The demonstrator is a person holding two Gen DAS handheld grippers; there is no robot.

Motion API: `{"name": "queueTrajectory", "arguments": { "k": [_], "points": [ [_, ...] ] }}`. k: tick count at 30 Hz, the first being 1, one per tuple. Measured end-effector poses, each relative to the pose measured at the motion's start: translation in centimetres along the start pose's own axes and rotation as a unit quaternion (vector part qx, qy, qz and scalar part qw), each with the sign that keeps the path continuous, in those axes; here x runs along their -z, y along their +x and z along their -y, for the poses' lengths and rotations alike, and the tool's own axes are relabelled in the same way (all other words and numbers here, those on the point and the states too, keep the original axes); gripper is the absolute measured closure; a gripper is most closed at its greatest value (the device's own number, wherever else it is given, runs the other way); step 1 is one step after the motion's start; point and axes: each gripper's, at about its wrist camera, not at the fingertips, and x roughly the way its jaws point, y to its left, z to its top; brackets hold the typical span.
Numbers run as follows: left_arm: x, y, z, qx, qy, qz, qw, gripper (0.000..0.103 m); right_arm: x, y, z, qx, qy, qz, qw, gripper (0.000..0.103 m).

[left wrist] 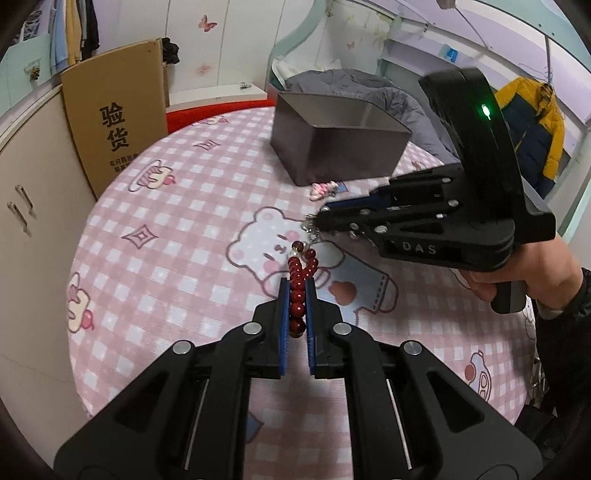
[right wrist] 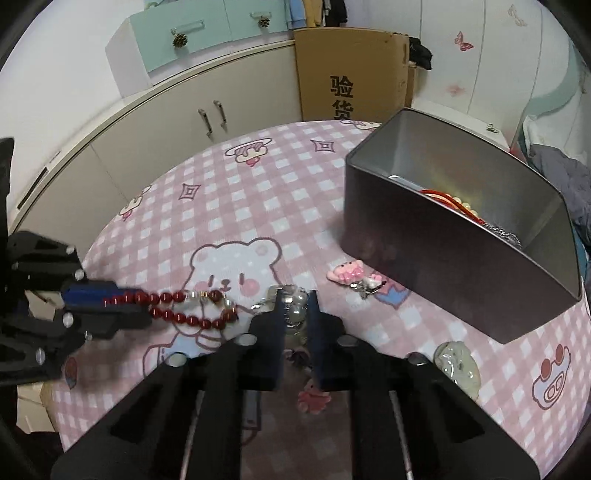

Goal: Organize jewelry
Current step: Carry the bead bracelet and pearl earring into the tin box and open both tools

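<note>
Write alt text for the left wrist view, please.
The left gripper is clamped on a red bead bracelet above a pink checked tablecloth, while the right gripper pinches its silver clasp end. A grey metal box stands behind.

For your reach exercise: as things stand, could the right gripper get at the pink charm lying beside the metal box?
Probably not yet. The pink charm lies unobstructed near the metal box, but the right gripper appears occupied with a silvery piece attached to the red bead bracelet.

A home bedroom; a bed with a grey quilt [left wrist: 354, 88] stands behind the bench [left wrist: 192, 206]. Butterfly stickers [left wrist: 207, 24] dot the wall; a yellow jacket [left wrist: 535, 122] hangs nearby.
</note>
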Motion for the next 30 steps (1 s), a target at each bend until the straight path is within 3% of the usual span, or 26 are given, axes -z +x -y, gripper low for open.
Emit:
{"name": "queueTrajectory", "arguments": {
  "k": [2,6,16,30],
  "points": [
    [-0.2,-0.4,-0.2,-0.001,-0.002,0.005,1.0,0.096,0.1,-0.4,0.0,0.004,-0.003,0.002,1.0,0.095],
    [-0.6,-1.3,-0.4,-0.004,-0.004,0.017,0.9998,0.096,0.1,-2.1,0.4,-0.027,0.023,0.031,0.999,0.095],
    [-3.9,-4.3,0.5,-0.004,0.014,0.068,0.9976,0.096,-1.2,-9.9,2.6,-0.087,0.068,0.119,0.987,0.095],
    [-13.1,-5.4,3.2,0.01,0.035,0.139,0.9896,0.096,-5.3,-19.4,7.2,-0.013,0.078,0.22,0.972,0.095]
  ]
}}
